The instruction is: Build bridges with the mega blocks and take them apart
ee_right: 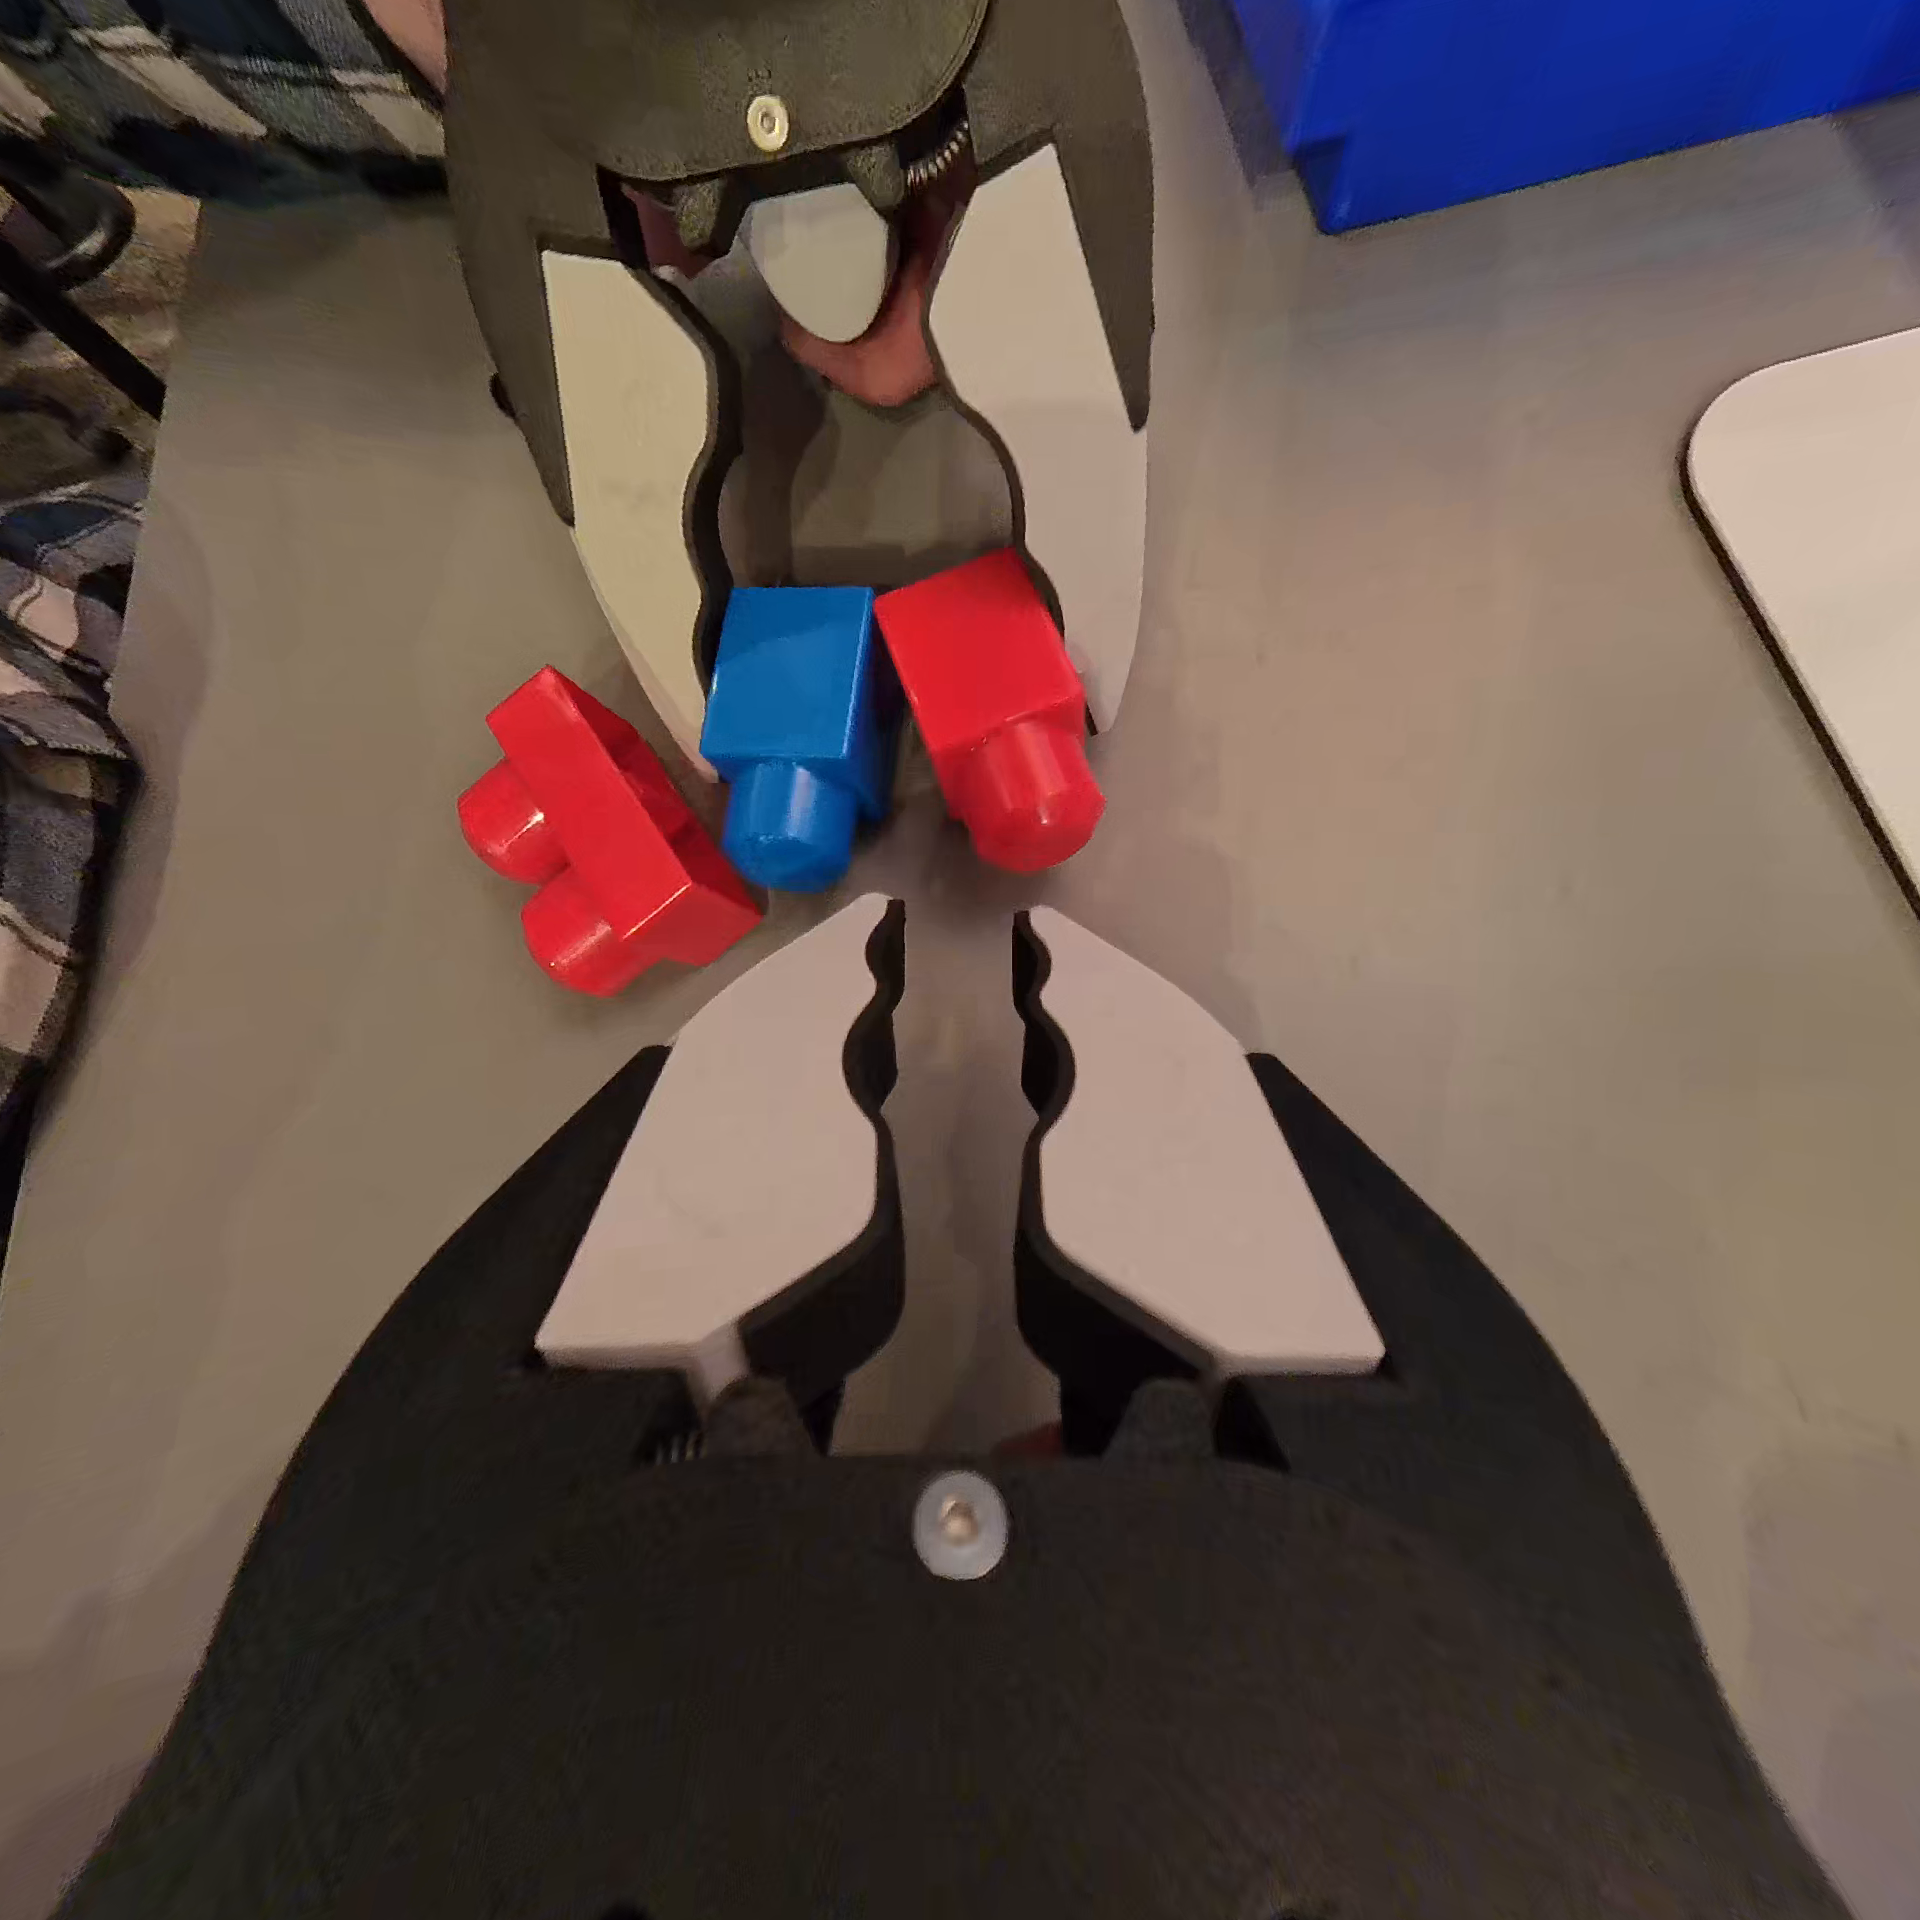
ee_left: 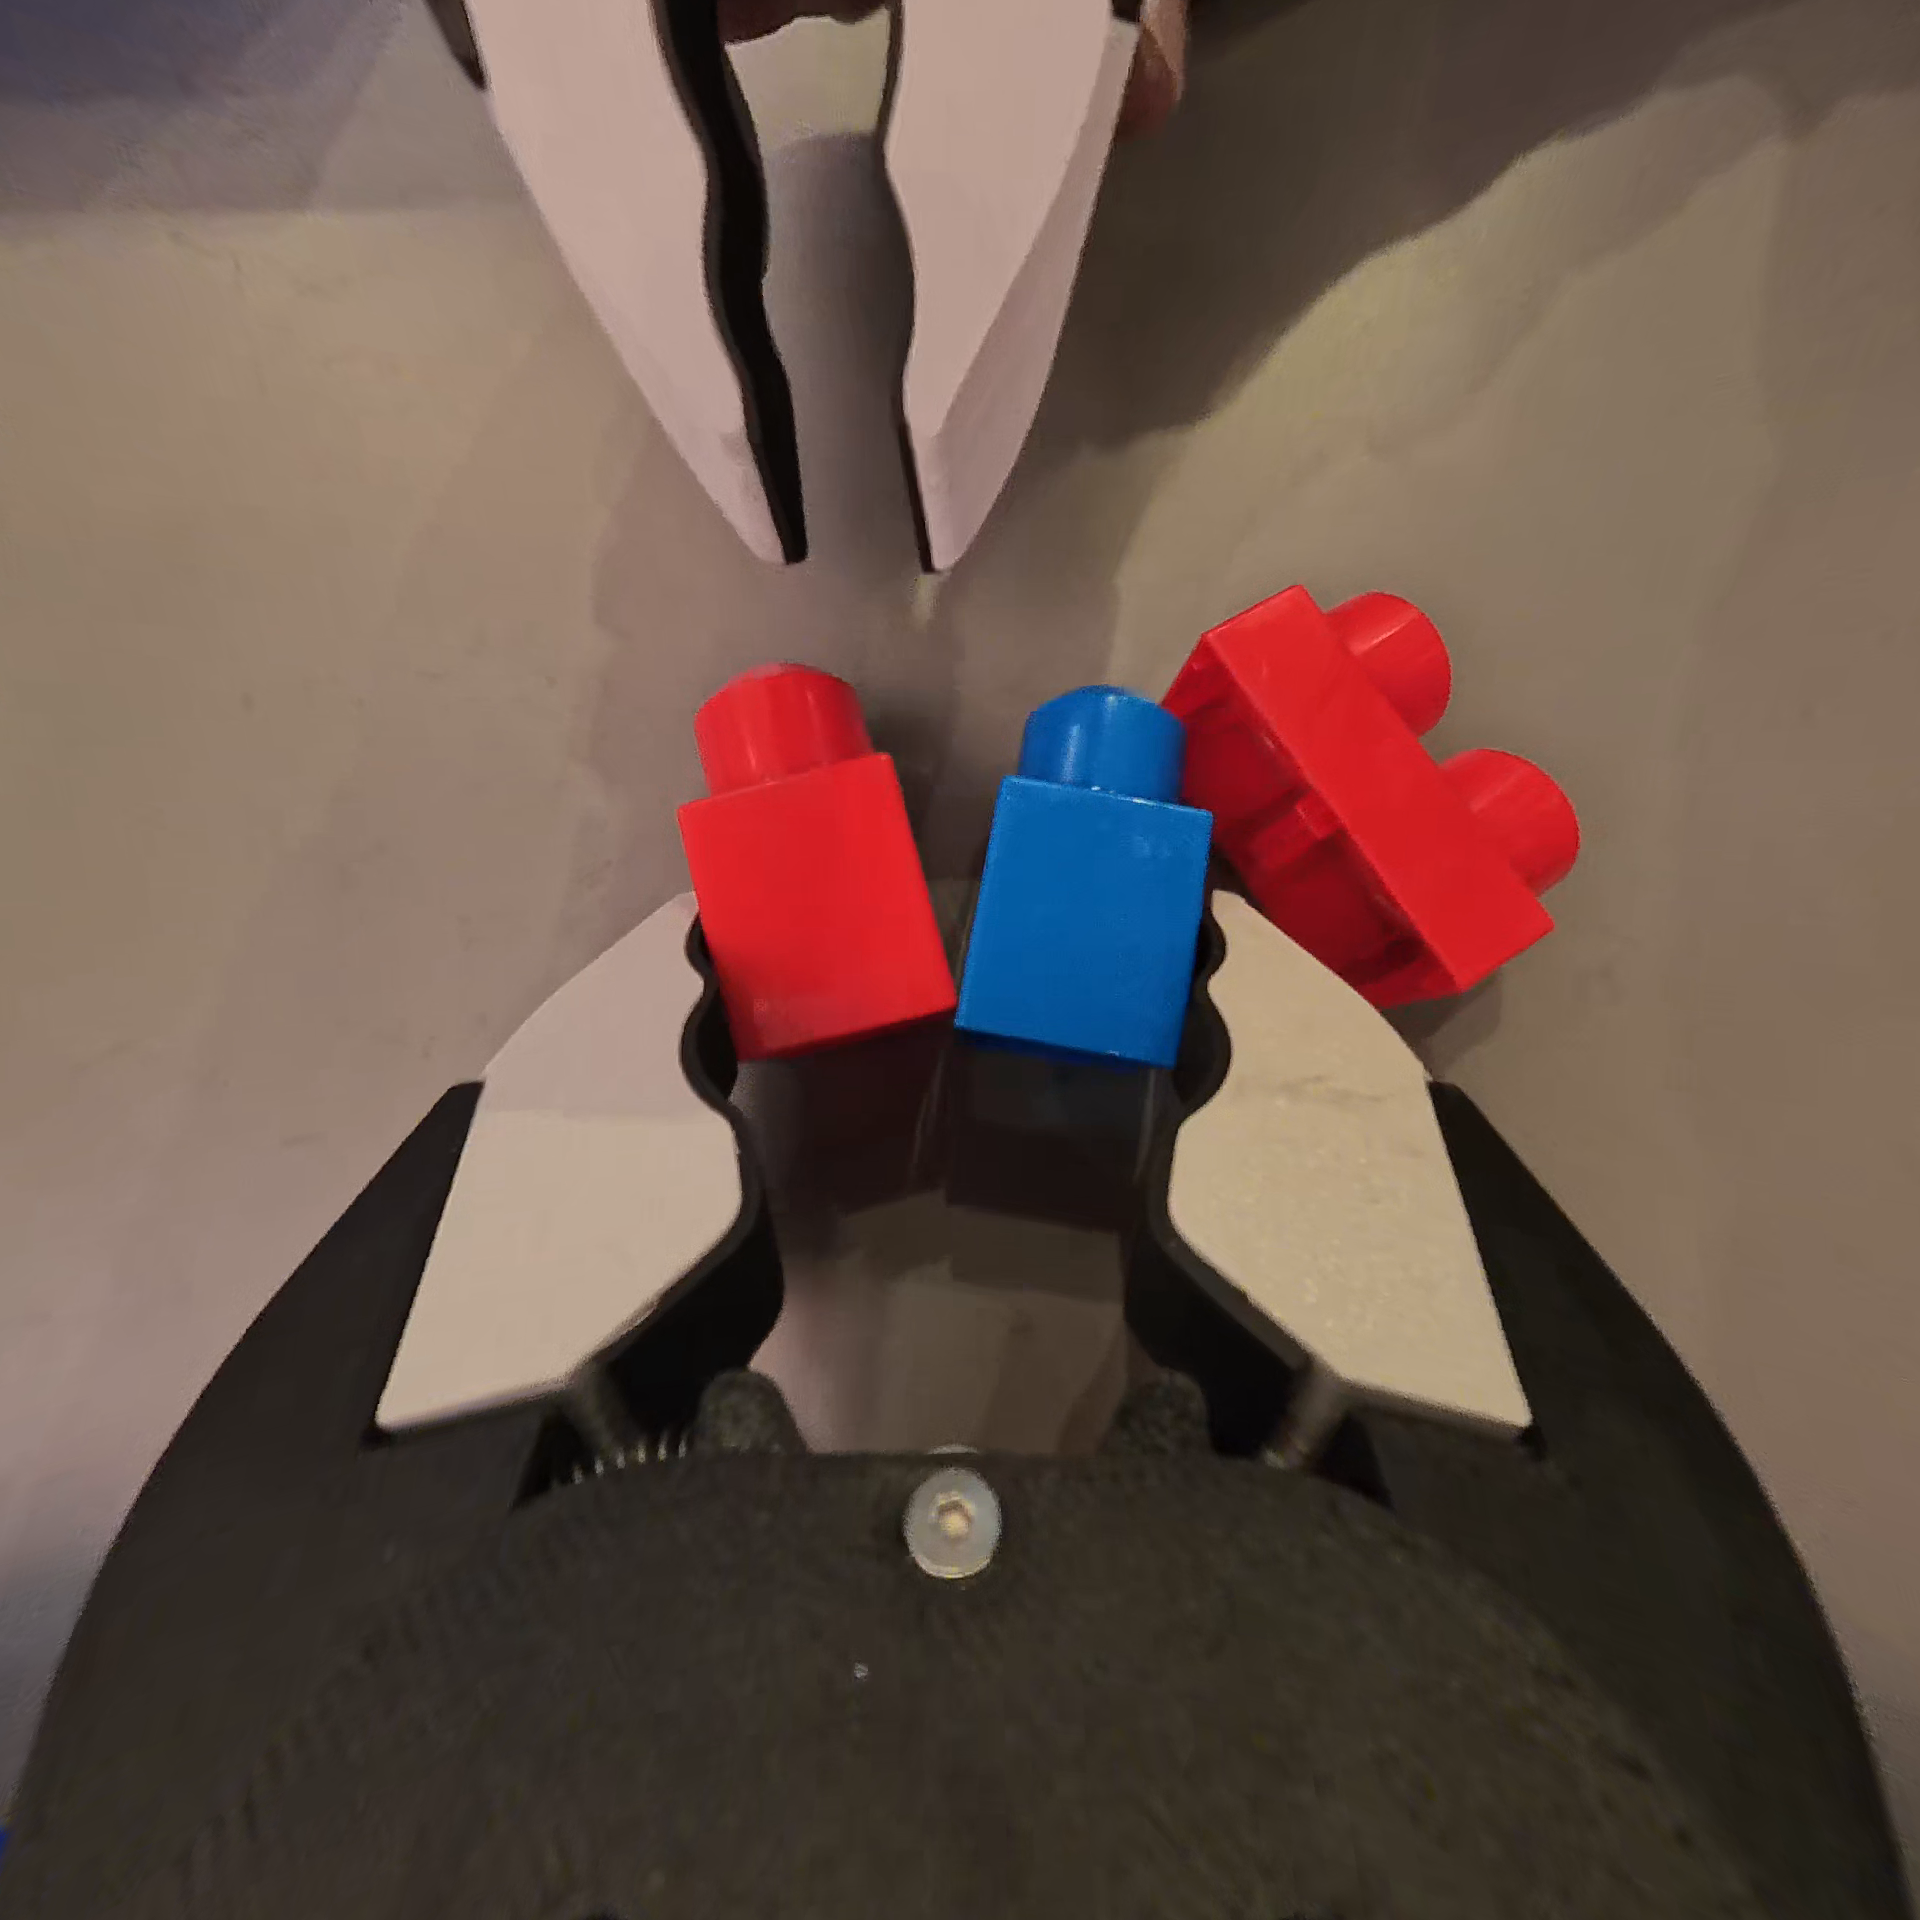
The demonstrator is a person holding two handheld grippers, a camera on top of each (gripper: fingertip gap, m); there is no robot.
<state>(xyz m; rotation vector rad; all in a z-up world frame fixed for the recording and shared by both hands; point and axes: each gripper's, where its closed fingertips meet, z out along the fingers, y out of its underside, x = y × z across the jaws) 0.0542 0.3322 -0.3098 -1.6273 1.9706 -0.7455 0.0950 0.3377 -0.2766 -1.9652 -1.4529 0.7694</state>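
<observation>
Between the spread fingers of the left gripper [ee_left: 951,935] lie a small red block [ee_left: 821,914] and a blue block [ee_left: 1086,935], tipped on their sides, though whether its pads press them is unclear. Just beside them on the grey table [ee_left: 312,623] rests a two-stud red block [ee_left: 1371,800], while the right gripper [ee_right: 956,914] holds nothing, with a narrow slot between its tips.

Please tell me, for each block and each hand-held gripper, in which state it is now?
Red single-stud block: lying on its side, between the left fingers.
Blue single-stud block: lying on its side, beside the red one, between the same fingers.
Red two-stud block: tipped on its side, outside the fingers.
Left hand-held gripper: wide around both single blocks; pressing unclear.
Right hand-held gripper: narrowly open, holding nothing.
</observation>
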